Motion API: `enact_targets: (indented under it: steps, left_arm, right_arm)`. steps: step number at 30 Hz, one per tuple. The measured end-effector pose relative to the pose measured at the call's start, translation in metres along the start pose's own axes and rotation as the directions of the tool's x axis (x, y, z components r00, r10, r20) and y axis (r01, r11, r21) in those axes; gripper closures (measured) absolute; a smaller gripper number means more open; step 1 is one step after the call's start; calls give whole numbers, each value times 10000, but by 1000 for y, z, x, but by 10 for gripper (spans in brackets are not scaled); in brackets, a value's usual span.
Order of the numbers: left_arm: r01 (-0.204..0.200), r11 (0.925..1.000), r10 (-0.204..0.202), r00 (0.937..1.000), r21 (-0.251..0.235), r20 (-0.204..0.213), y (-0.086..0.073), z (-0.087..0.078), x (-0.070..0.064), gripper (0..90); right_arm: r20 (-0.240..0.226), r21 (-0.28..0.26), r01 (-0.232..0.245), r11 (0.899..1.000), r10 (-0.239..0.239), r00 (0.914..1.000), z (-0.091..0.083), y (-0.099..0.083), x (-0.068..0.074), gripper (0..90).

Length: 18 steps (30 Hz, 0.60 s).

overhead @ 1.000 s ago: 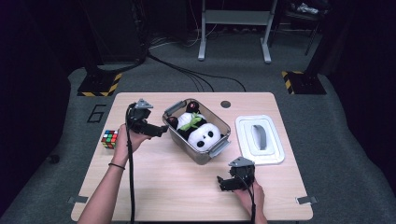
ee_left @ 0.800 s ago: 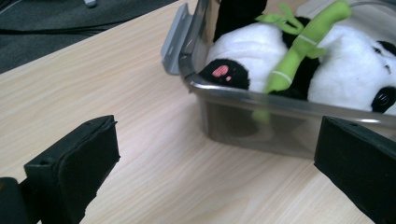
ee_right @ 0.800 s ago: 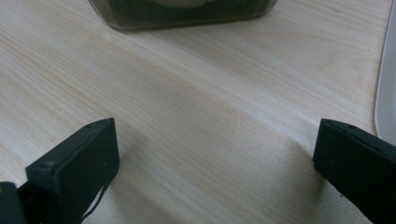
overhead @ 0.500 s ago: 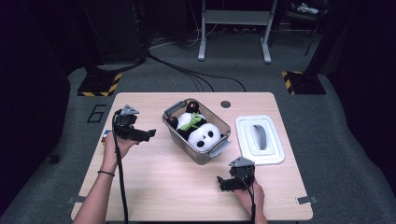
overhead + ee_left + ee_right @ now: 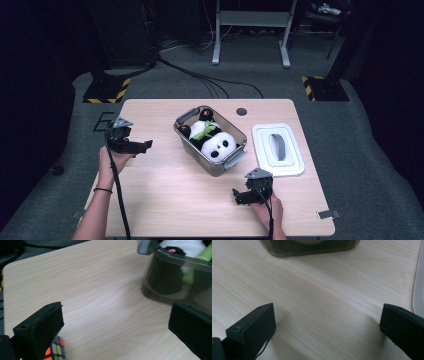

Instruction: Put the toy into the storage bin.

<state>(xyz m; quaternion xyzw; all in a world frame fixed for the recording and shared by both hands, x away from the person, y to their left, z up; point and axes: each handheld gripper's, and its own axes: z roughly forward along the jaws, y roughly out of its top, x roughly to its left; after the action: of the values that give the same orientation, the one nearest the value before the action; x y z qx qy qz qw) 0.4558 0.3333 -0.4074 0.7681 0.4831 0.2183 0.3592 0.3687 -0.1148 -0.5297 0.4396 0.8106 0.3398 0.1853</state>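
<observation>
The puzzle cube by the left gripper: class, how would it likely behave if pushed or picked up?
The cube looks rigid with flat faces, so it should probably slide on the table rather than roll. Its square sides would likely suit the open left gripper. The glossy stickers may be slightly slippery.

You can read just one mark: a large pale "6" (image 5: 103, 121) on the grey floor (image 5: 60, 200), just beside the desk's (image 5: 165, 210) far left corner, partly hidden behind your left gripper (image 5: 142, 146). The yellow-and-black hazard stripes (image 5: 120, 90) on the stand bases carry no words. Nothing on the desk, the bin (image 5: 220, 167) or the lid (image 5: 295, 167) bears readable lettering.
</observation>
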Motion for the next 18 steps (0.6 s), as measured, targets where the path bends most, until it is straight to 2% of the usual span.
enact_targets:
  steps: [7,12,18]
  left_arm:
    - [459,9989,-463,9979,-86,-460,-10,-2,20,0]
    - [740,9968,-769,9913,-315,-1066,-16,1,34,0]
    - [1167,9930,-1179,9830,-165,-1410,-29,5,51,0]
  right_arm:
    - [-3,4,-10,10000,10,10000,0,0,0,0]
    - [-3,7,-9,10000,9,10000,0,0,0,0]
    - [-3,7,-7,10000,7,10000,0,0,0,0]
